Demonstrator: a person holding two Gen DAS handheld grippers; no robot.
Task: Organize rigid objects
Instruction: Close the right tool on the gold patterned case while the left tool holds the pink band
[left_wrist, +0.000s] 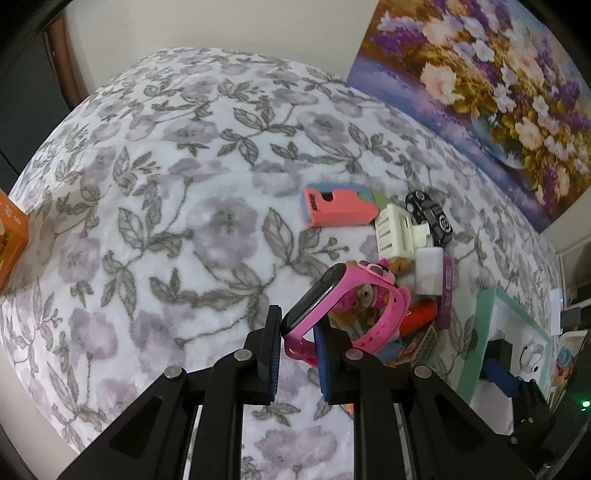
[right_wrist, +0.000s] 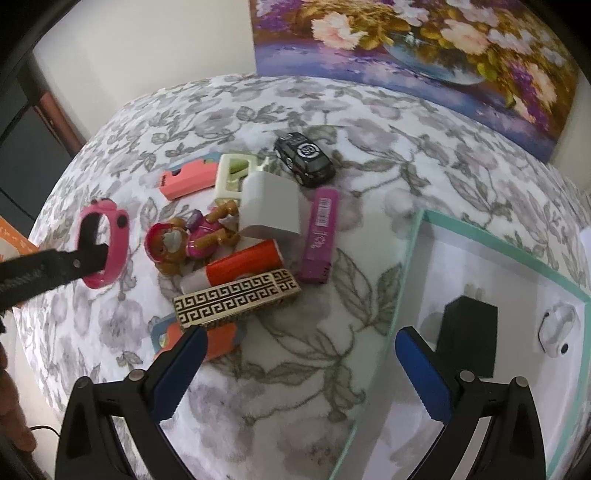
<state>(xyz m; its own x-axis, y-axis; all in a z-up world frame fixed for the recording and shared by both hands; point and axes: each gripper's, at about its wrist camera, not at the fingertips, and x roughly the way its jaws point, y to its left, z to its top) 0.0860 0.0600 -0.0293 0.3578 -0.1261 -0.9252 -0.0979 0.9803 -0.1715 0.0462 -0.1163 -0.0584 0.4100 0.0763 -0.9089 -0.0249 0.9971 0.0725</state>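
Note:
My left gripper is shut on a pink smart-band watch; the right wrist view shows the watch held at the left of the pile. My right gripper is open and empty, just in front of a gold-and-black patterned box. The pile on the floral blanket holds a brown toy figure, a red tube, a white charger, a purple bar, a black toy car and a salmon case.
A mint-rimmed white box lies at the right with a black block and white earbuds case inside. A flower painting leans at the back. An orange box stands at far left.

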